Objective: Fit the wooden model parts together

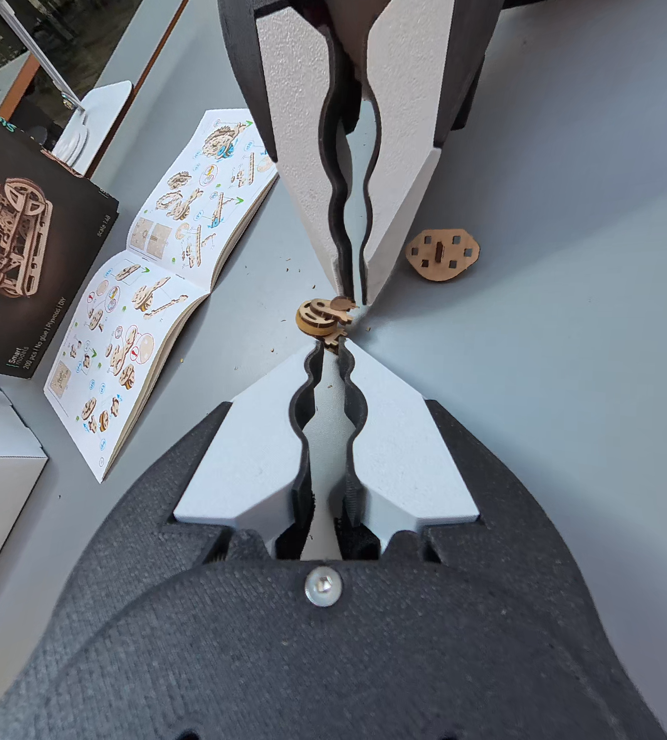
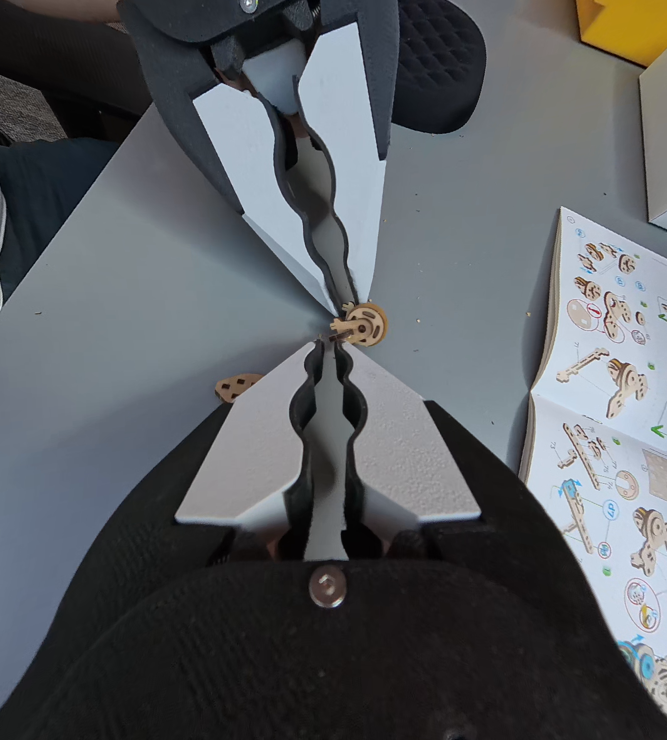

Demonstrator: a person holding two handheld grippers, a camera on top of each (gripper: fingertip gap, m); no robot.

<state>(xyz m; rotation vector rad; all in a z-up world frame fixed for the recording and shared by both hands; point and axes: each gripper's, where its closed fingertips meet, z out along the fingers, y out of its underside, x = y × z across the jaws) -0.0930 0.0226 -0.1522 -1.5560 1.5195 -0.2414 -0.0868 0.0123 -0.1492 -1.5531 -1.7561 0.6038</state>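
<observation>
the two grippers met tip to tip above the grey table, and between them hung the small wooden disc assembly. the left gripper was clenched on the stub at its lower end; the right gripper pinched a small wooden piece against its top. a slotted wooden plate lay just beside them, the open instruction booklet well off to the side

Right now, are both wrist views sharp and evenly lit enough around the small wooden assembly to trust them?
Left wrist view: wooden assembly sharp, light soft, faint shadows on the table, no glare; wide-angle bending at the edges warps the instruction booklet. Right wrist view: assembly sharp, the right gripper base near the lens slightly soft.
</observation>
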